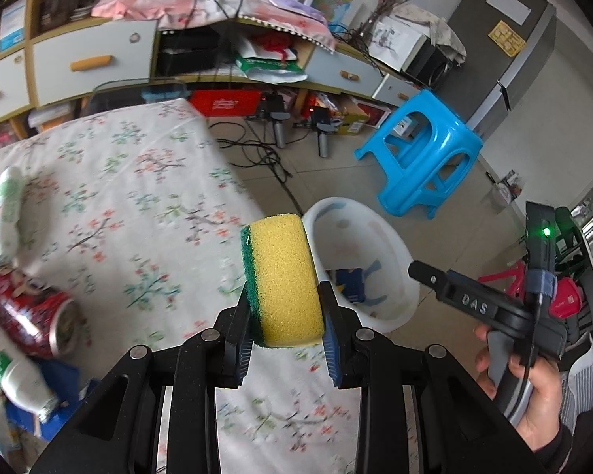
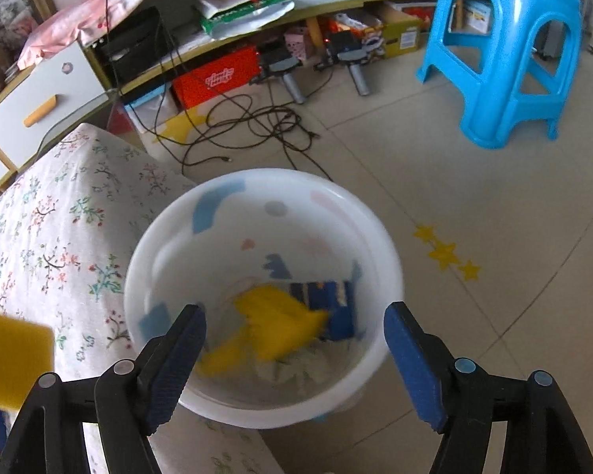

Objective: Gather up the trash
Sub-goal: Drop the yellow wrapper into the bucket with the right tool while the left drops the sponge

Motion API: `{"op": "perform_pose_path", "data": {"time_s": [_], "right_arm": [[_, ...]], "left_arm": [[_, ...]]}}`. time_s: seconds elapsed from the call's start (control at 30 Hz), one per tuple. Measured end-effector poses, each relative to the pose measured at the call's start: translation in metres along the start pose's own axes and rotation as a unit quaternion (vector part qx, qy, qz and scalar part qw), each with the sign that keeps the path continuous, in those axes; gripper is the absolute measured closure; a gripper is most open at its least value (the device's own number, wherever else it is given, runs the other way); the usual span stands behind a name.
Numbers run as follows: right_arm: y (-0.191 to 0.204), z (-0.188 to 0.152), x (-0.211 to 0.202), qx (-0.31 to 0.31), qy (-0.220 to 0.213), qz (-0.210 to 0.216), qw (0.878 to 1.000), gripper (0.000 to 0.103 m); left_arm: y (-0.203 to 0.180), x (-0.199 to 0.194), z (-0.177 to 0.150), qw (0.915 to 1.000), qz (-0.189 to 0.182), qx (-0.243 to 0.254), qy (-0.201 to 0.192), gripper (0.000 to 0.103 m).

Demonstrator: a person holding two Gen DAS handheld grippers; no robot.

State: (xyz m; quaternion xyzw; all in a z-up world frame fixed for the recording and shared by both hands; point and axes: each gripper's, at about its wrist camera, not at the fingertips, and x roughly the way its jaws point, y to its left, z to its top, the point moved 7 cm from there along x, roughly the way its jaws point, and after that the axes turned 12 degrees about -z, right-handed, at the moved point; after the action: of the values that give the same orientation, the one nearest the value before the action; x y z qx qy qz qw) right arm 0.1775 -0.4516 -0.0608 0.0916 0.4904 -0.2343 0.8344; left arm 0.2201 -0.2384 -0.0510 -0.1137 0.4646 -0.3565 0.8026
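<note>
My left gripper (image 1: pixel 286 339) is shut on a yellow sponge (image 1: pixel 282 280) with a green scouring face, held over the edge of the floral-cloth table (image 1: pixel 130 197). Just beyond it on the floor stands a white bin (image 1: pixel 348 237). My right gripper (image 2: pixel 296 355) hangs open over that bin (image 2: pixel 257 175) with nothing between its fingers. Inside the bin lie a blurred yellow item (image 2: pixel 276 316) and a blue packet (image 2: pixel 336 308). The held sponge (image 2: pixel 12 359) shows at the left edge of the right wrist view. A crushed red can (image 1: pixel 31 316) and white bottles (image 1: pixel 8 201) lie on the table at the left.
A blue plastic stool (image 2: pixel 506 51) stands on the tiled floor behind the bin. Black cables (image 2: pixel 249 126) sprawl on the floor near a low, cluttered cabinet (image 2: pixel 225 12). A person's hand (image 1: pixel 533 387) holds the right gripper's handle at the right.
</note>
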Motion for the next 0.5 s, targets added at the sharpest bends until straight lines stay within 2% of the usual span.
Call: {"op": "perform_pose_path", "data": {"time_s": [0.43, 0.5], "right_arm": [[-0.050, 0.003, -0.015, 0.031, -0.011, -0.006, 0.999, 0.023], [-0.055, 0.003, -0.016, 0.036, -0.011, -0.006, 0.999, 0.023]], "left_arm": [[-0.036, 0.052, 0.026, 0.9993, -0.011, 0.035, -0.001, 0.071], [-0.040, 0.058, 0.028, 0.9990, -0.010, 0.043, -0.002, 0.069]]}}
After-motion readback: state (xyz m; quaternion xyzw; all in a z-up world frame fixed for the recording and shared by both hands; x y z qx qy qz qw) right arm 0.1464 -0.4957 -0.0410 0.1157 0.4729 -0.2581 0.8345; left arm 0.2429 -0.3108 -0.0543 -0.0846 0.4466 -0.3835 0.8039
